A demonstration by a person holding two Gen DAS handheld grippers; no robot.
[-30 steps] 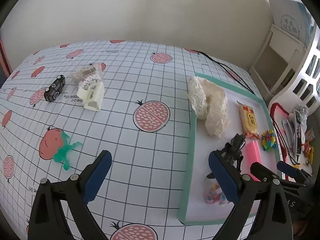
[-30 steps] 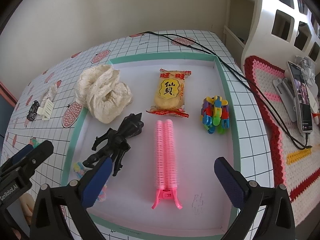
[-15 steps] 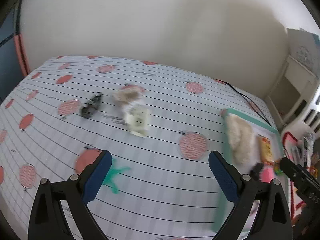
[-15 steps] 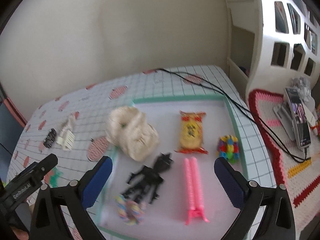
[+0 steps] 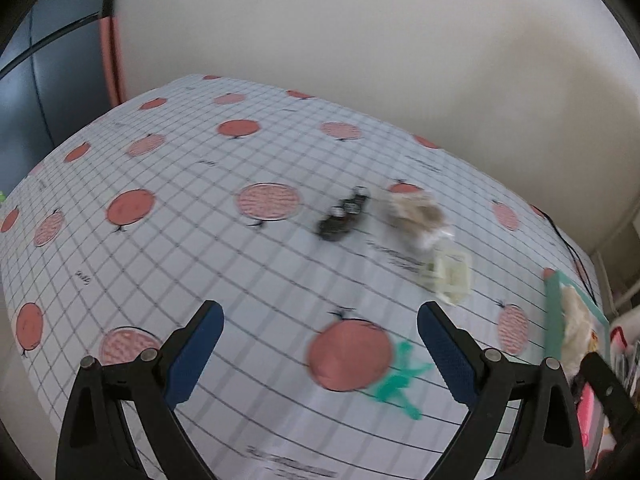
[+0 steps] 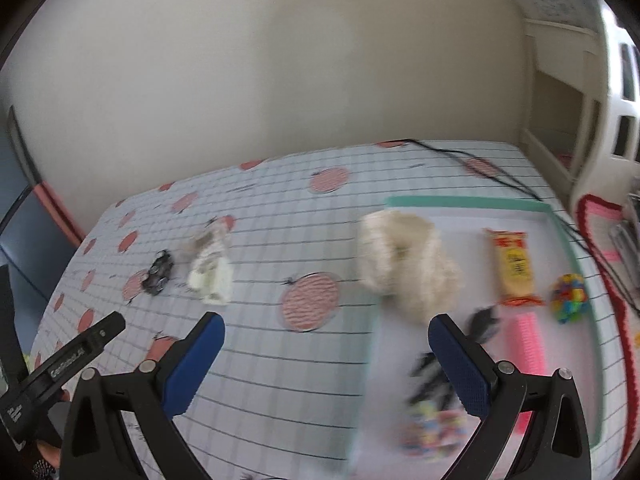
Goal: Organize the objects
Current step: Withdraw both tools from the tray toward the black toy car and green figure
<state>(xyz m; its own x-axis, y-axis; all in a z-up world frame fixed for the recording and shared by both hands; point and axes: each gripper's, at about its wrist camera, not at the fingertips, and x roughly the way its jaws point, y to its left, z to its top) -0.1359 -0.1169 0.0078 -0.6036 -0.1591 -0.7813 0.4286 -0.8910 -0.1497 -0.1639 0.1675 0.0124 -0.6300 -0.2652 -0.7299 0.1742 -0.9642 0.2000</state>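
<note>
Both grippers, left (image 5: 320, 344) and right (image 6: 326, 354), are held spread and empty; a reach is judged underway toward the car (image 5: 343, 216), bag (image 5: 416, 210) and clip (image 5: 450, 274) left of the tray (image 6: 464, 202).

On worktop (image 6: 260, 360): toy car (image 6: 160, 273) left of hair claw (image 6: 212, 276). Right, in tray (image 6: 460, 201): lace bundle (image 6: 404, 264) at left, snack packet (image 6: 514, 266) beside, curler (image 6: 524, 344) before it.
</note>
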